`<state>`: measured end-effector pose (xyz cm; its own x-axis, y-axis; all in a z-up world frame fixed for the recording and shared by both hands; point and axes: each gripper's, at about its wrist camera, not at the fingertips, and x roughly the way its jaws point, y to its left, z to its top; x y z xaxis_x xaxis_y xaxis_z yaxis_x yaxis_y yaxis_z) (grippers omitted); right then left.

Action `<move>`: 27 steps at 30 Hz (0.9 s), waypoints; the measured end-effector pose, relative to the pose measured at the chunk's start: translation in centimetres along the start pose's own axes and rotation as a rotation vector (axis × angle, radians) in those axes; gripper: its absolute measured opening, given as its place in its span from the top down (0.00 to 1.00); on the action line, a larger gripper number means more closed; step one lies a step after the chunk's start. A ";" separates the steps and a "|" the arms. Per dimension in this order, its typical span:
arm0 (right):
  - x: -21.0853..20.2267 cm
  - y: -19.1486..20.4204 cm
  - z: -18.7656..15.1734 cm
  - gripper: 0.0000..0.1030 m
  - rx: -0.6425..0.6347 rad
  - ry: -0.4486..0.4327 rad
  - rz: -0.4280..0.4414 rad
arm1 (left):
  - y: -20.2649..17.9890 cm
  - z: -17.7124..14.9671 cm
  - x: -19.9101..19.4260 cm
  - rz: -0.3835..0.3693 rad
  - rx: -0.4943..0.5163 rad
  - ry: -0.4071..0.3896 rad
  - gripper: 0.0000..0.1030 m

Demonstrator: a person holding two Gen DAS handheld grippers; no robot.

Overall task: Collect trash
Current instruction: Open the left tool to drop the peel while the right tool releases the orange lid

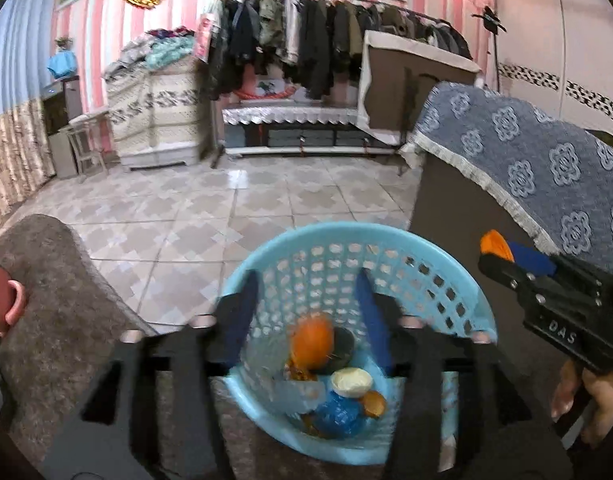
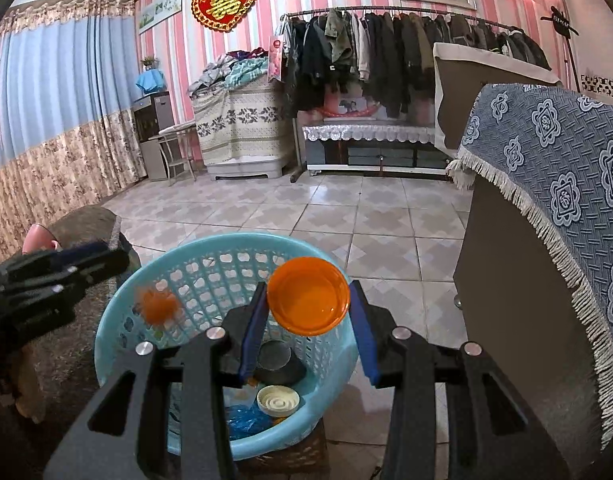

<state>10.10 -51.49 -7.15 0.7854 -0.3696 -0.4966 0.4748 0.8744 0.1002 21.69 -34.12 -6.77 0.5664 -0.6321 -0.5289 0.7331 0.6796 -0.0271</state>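
Note:
A light blue plastic basket (image 1: 434,272) (image 2: 118,320) holds trash: an orange piece (image 1: 312,340) (image 2: 158,304) blurred in mid-air, a white lid (image 1: 351,383) (image 2: 277,400), a crumpled blue bag (image 1: 338,416) (image 2: 242,420) and a dark round lid (image 2: 274,354). My left gripper (image 1: 306,320) is open and empty above the basket. My right gripper (image 2: 308,316) is shut on an orange plastic lid (image 2: 308,296) over the basket; it shows at the right of the left wrist view (image 1: 502,252).
The basket stands on a wicker stool (image 2: 290,456) beside a grey-carpeted surface (image 1: 54,300) with a pink mug (image 1: 6,300). A cabinet under a blue patterned cloth (image 2: 566,184) stands right. Tiled floor (image 2: 306,208), a clothes rack (image 2: 386,48) beyond.

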 end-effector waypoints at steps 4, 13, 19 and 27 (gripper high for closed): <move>0.2 0.1 -0.2 0.61 0.003 -0.002 -0.003 | 1.8 0.1 -1.2 0.101 -0.045 -0.037 0.14; 1.1 2.5 -0.4 0.61 -0.011 -0.010 0.004 | 6.4 -0.3 -4.6 0.245 -0.137 -0.080 0.05; 2.4 4.0 -0.3 0.60 -0.001 -0.007 -0.008 | 9.1 -1.0 -6.6 0.298 -0.179 -0.085 0.05; 4.5 6.1 -0.5 0.39 -0.041 0.031 -0.020 | 12.0 -1.9 -9.3 0.355 -0.224 -0.102 0.05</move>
<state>16.27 -47.65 -9.23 0.7628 -0.3776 -0.5250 0.4729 0.8794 0.0545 24.53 -19.37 -3.78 0.8115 -0.3701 -0.4522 0.3923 0.9186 -0.0477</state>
